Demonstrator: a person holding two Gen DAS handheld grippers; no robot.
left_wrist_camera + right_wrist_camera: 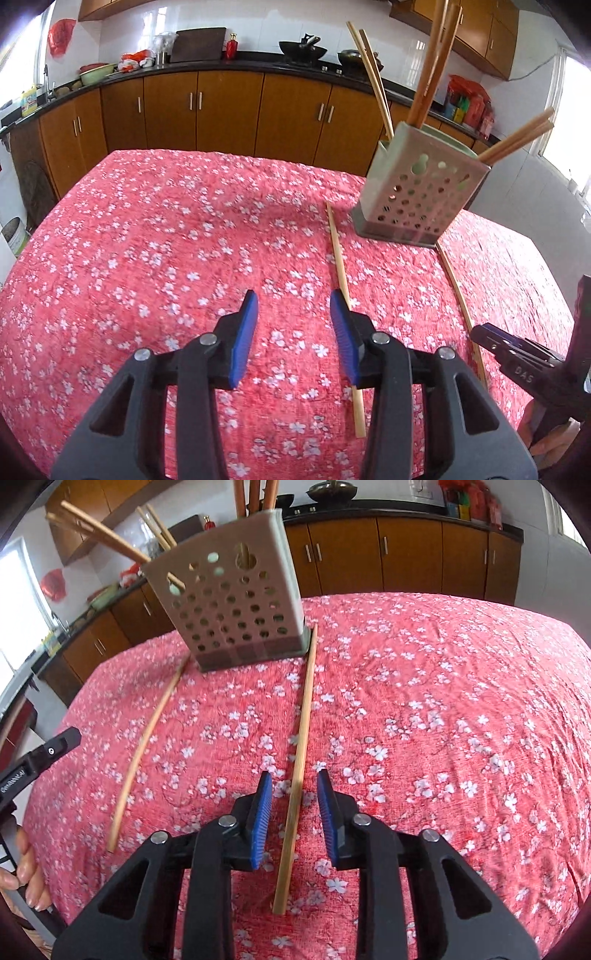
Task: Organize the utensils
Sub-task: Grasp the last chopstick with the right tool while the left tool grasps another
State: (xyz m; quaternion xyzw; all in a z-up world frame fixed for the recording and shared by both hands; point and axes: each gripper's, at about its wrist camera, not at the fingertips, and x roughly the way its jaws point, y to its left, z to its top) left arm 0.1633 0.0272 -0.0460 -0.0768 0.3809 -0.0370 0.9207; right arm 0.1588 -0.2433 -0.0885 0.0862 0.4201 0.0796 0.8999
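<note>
My right gripper (294, 797) is released, straddling one loose chopstick (295, 786); my left gripper (293, 321) is released beside another chopstick (341, 273).

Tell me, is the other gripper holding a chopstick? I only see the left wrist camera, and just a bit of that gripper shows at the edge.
Observer: Not holding. The right gripper is open, and one chopstick lies flat on the tablecloth between its fingers.
Operator: Is it touching the fingers?
Observer: No, there is a gap on each side of the chopstick.
Operator: Are its pads blue like mine?
Observer: Yes, the pads are blue and ribbed.
</note>
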